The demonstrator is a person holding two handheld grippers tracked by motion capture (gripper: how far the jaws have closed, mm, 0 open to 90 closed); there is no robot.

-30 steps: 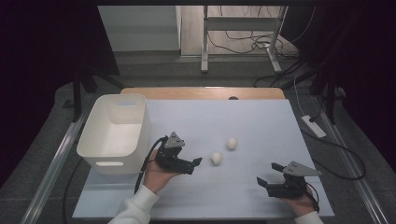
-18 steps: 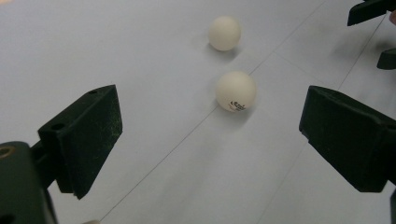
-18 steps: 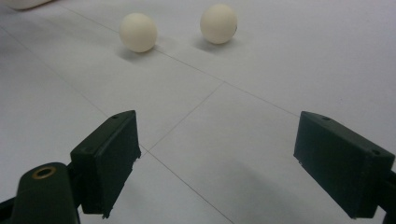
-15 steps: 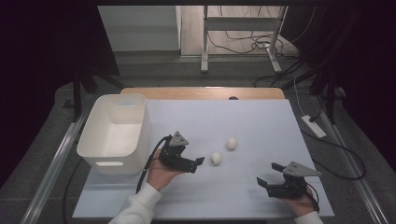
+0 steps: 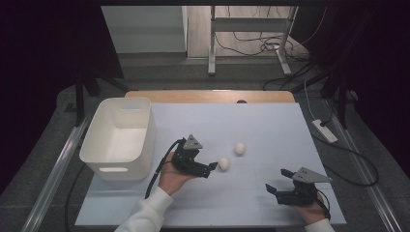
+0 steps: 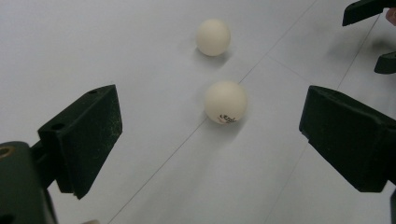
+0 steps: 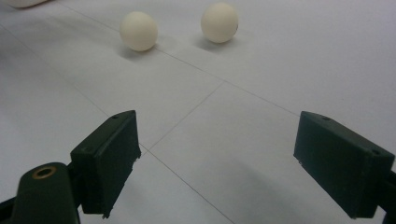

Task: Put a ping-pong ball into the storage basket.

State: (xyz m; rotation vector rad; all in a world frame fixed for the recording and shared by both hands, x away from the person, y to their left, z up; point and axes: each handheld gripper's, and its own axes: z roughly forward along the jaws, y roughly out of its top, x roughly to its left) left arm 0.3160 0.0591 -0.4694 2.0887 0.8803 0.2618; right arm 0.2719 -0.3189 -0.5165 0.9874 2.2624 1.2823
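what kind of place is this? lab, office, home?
Most likely a lab or test room. A person works two hand-held grippers, left and right, over a plain white table holding two balls and a bin. Loose cables trail across the bare floor behind.

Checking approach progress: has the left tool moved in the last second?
Yes. The left tool has edged right, away from the white bin and toward the nearer ball, jaws open.
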